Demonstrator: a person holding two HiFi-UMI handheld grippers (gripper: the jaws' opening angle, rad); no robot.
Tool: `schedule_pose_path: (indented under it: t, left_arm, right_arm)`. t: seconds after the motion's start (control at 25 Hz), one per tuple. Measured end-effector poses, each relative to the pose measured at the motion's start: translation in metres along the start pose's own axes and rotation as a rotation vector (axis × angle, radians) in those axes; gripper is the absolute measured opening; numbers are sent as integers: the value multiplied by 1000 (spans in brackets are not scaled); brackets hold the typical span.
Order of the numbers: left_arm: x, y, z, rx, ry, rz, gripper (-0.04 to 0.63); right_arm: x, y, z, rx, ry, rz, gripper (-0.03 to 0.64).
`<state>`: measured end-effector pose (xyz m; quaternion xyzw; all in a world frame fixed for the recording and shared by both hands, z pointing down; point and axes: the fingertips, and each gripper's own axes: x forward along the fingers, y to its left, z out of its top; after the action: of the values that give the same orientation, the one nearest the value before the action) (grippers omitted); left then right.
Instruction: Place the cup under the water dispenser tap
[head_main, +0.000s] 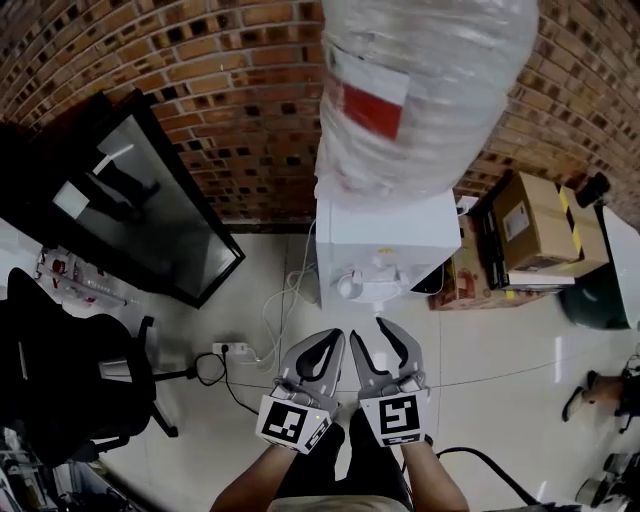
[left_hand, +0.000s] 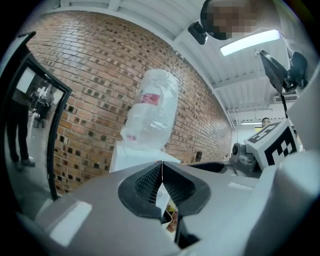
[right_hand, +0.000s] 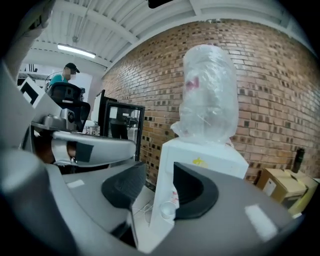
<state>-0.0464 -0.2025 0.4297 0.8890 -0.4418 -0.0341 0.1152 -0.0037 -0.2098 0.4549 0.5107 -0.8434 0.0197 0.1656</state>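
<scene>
Looks all but done: shows the cup (right_hand: 167, 210) standing on the front ledge of the water dispenser (right_hand: 210, 150), toward its left edge, seemingly below a tap and clear of both grippers. Stands upright, long axis vertical, mouth pointing up. Shows left tongs (left_hand: 161, 166) pressed together and empty, and right tongs (right_hand: 159, 187) partly spread, pinching nothing.

I see the tiled floor (head_main: 500, 345) bearing the water dispenser (head_main: 385, 245); a power strip (head_main: 232, 349) lies left of it, cardboard boxes (head_main: 535, 225), possibly stacked, right.
</scene>
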Motion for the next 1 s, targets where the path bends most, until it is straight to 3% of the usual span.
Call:
schedule_pose_path:
  t: [0.24, 0.48, 0.64, 1.0]
  left_arm:
    - [-29, -14, 43, -21, -21, -2, 0]
    - [-39, -34, 71, 20, -41, -70, 0]
    - [-46, -41, 84, -3, -64, -89, 0]
    - [-54, -60, 99, 39, -67, -149, 0]
  right_arm:
    - [-28, 13, 42, -12, -23, 7, 142]
    - [-52, 20, 92, -29, -81, 17, 116]
    - [-69, 20, 117, -47, -122, -9, 78]
    - [-86, 21, 126, -1, -132, -27, 23]
